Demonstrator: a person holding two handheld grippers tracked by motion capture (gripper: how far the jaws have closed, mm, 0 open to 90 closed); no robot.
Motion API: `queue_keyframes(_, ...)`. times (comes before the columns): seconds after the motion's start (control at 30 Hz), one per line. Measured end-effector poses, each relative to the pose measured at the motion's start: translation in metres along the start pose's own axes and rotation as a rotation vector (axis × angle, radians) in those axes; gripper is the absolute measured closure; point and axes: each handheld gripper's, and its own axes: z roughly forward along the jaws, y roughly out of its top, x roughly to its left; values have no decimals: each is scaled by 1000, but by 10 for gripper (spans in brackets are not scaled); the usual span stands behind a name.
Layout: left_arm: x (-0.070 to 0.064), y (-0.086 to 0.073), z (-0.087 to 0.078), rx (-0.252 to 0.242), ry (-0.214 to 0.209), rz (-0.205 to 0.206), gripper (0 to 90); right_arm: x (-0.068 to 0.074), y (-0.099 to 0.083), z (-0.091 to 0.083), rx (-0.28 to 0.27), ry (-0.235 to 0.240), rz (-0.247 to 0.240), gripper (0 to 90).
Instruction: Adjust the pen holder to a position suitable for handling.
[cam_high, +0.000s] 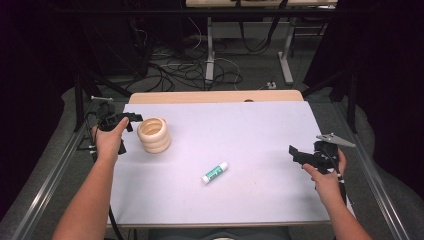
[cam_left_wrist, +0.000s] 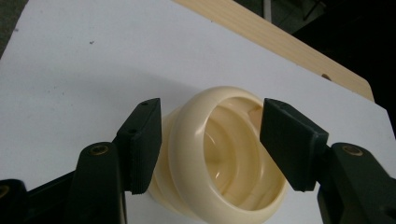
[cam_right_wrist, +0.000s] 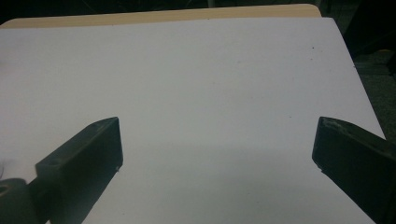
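Three cream rings (cam_high: 154, 135), stacked, stand near the desk's (cam_high: 260, 125) far left corner. Left gripper (cam_left_wrist: 211, 147) has its jaws spread either side of the top ring, one pad just beside its outer wall, not clamped. Right gripper (cam_high: 300, 155) hovers at the right edge, jaws released. Glue stick (cam_high: 215, 172) lies mid-desk.

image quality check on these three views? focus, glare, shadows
High view: table sheet bright, surroundings dark, glue stick label unreadable. Left gripper view: ring stack fairly sharp, soft sheen, left gripper fingers slightly soft. Right gripper view: dim, right gripper jaws blurred, shadow across near sheet.
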Motion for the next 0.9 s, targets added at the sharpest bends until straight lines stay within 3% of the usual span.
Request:
queue_keyframes(0.1,2,1,4,39,11,-26,394,0,0,0,2,2,1,17)
queue_keyframes(0.33,7,1,12,104,-6,-100,406,-1,0,0,12,2,-5,22)
queue_keyframes(0.53,10,2,15,134,-28,-162,432,-2,0,1,7,6,-3,24)
queue_keyframes(0.9,15,2,21,187,-59,-229,479,-1,-1,1,13,8,8,27)
